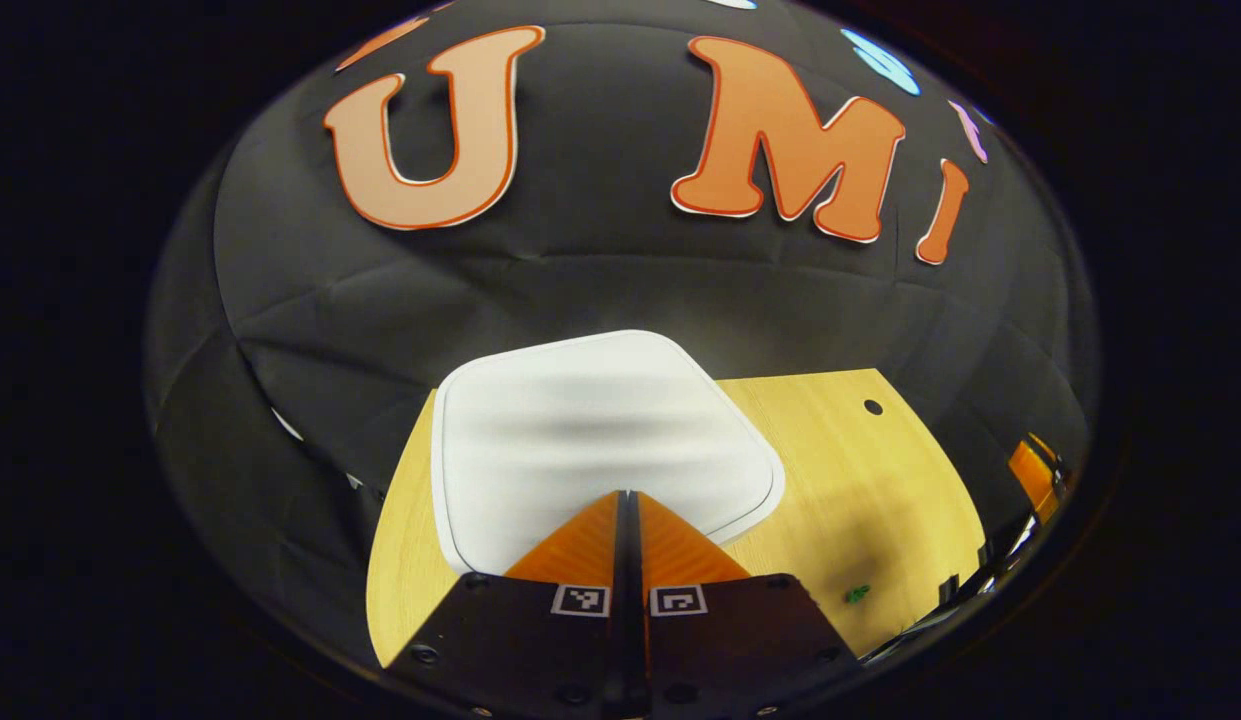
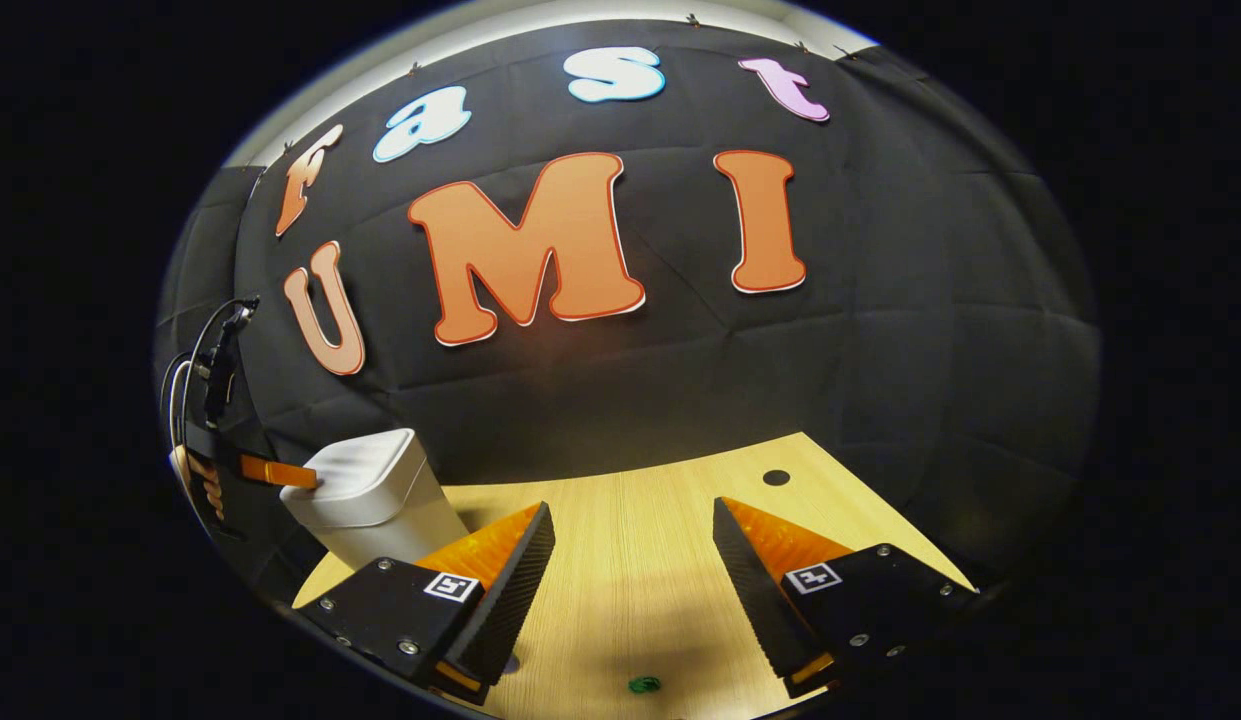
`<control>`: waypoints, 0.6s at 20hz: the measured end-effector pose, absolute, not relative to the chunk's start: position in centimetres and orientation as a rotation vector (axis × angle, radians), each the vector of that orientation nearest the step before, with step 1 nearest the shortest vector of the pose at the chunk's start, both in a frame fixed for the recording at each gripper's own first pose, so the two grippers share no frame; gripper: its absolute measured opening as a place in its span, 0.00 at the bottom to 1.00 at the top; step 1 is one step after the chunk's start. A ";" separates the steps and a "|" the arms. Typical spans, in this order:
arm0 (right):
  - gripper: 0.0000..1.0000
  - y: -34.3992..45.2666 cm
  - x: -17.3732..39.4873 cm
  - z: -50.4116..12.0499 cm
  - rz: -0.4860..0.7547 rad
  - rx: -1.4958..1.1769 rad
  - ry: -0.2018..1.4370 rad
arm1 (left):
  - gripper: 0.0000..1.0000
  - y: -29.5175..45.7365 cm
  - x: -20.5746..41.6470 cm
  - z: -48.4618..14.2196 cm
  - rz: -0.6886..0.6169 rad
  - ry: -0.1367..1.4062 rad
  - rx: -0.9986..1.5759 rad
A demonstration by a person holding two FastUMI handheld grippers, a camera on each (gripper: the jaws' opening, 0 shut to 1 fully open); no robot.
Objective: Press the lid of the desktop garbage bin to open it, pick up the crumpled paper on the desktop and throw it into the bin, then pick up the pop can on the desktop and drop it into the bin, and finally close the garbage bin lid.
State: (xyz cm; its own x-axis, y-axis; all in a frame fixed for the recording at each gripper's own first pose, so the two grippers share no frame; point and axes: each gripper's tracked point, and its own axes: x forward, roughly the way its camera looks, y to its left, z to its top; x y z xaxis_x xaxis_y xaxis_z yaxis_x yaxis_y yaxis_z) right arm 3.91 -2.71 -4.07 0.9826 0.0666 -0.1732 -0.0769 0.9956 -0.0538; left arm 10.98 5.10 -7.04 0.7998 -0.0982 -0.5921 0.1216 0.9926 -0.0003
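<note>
So there's one bin (image 1: 600, 440) on the worktop (image 1: 860, 480), a white one with rounded corners, and its lid (image 2: 365, 462) is down flat. In the left gripper view the lid sits right in front of the camera and takes up most of the near part of the wooden surface. The left gripper (image 1: 627, 497) has its two fingers pressed together with no gap between them and nothing held, and their joined tip is over the near edge of the lid. Whether the tip actually touches the lid or just hangs above it, I can't tell from this angle.

From the right gripper view you see the same bin off to the left, standing upright near the back left corner of the worktop, with the left gripper reaching in over its top from the left. A few dark cables (image 2: 205, 370) loop up behind that gripper.

The right gripper (image 2: 632, 525) is well apart from the bin, with its two fingers spread wide and nothing between them, just bare wood underneath.

Other small stuff: one round dark hole (image 2: 776, 477) in the worktop toward the back right, and one tiny green thing (image 2: 643, 685) lying on the wood near the front edge, too small to say what it is.
</note>
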 end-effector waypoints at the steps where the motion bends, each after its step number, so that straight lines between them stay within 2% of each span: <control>1: 0.95 -2.6 3.8 -4.1 0.076 -0.060 0.173 | 0.01 5.2 10.9 -7.1 -0.113 0.631 0.038; 4: 0.95 -2.5 3.7 -3.5 0.083 -0.061 0.169 | 0.00 5.2 10.8 -6.6 -0.111 0.609 0.055; 12: 0.95 -2.0 3.0 -1.2 0.102 -0.059 0.126 | 0.00 4.0 8.8 3.2 -0.080 0.245 0.031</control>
State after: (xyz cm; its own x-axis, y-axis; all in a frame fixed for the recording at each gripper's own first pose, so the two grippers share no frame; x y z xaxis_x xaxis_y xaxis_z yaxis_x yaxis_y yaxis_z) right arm 3.01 -1.98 -1.20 0.9868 0.0982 -0.1288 -0.1056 0.9930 -0.0526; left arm 8.83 4.03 3.24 0.9669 -0.0759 -0.2436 0.0833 0.9963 0.0205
